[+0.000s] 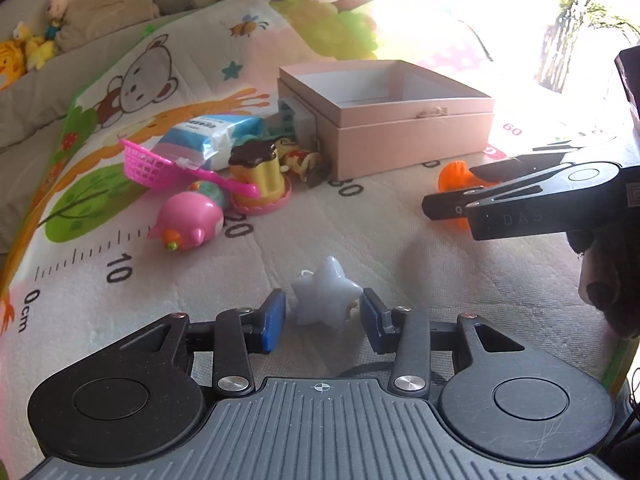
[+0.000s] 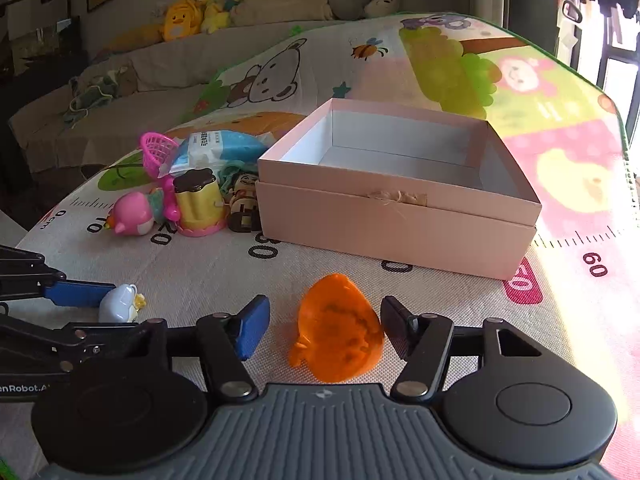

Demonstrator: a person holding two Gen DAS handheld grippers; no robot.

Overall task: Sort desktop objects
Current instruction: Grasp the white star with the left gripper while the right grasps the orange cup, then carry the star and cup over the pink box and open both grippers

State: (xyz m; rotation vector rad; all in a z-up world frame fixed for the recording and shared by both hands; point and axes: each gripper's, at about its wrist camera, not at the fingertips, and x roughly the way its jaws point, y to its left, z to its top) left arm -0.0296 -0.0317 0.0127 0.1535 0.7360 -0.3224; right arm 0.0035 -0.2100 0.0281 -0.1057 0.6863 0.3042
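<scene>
On the play mat [image 2: 224, 276]: two handheld grippers, each straddling a toy before an open pink box [image 2: 396, 216].
Left gripper [image 1: 323, 316]: jaws apart, flanking a pale star toy [image 1: 324, 300], pads not pressing. Right gripper [image 2: 325, 330]: jaws apart around an orange toy [image 2: 338, 340]; only its right pad touches. Box at 12 o'clock shows a bare white interior; toy pile [image 2: 180, 196] at 10 o'clock.

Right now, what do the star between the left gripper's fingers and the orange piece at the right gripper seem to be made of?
Star: probably soft, matte plastic or rubber, pale grey-blue; rounded points, dull sheen. Orange piece: translucent glossy plastic; light passes through and dark shapes show inside.
</scene>
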